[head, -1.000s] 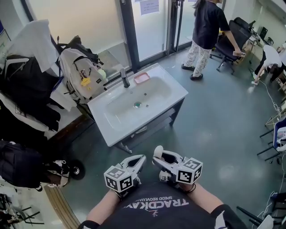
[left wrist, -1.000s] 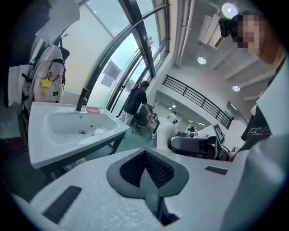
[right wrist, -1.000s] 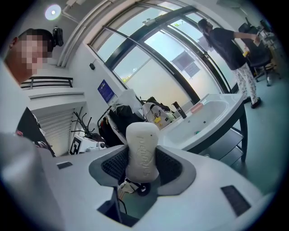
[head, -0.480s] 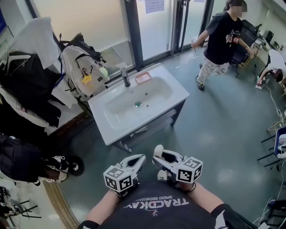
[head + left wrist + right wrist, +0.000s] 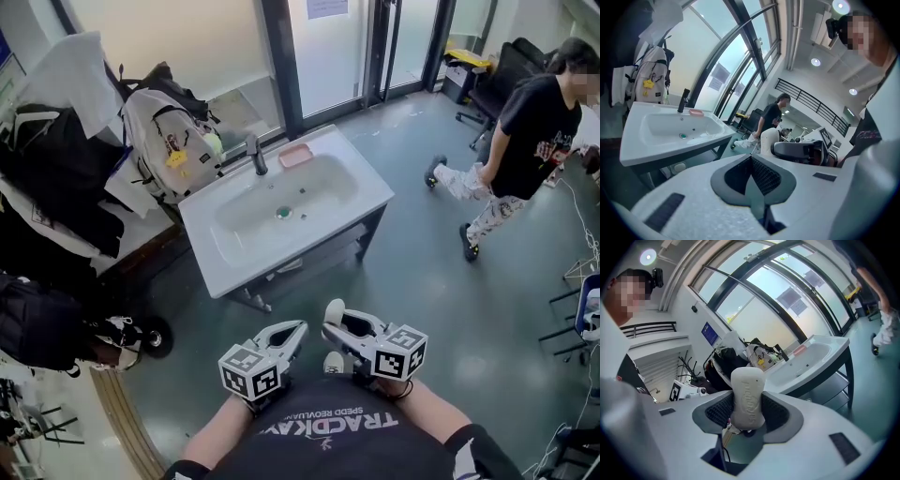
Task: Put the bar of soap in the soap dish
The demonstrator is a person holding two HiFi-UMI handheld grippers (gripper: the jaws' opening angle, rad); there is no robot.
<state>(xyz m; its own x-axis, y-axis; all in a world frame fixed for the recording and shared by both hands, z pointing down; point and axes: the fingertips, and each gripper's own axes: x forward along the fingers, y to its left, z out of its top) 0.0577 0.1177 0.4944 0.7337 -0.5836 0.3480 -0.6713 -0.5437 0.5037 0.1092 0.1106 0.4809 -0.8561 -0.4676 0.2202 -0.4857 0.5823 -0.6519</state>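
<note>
Office-like workroom: freestanding washbasin [image 5: 239,267], office chair [image 5: 506,67], glass doors [image 5: 328,47], hung backpacks [image 5: 164,141]

white sink [image 5: 242,268] w/ black tap [image 5: 253,154] | backpack [image 5: 171,141] left of it | person [image 5: 530,131] mid-stride at right

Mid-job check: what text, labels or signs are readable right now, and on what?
"TRACKDAY", upside down, on the wearer's black shirt; smaller line starts "SPEED", rest unclear.
Embossed lettering on the white bar of soap: unreadable.
Paper notice on the glass door: too small.
Blue wall sign: too small.
</note>
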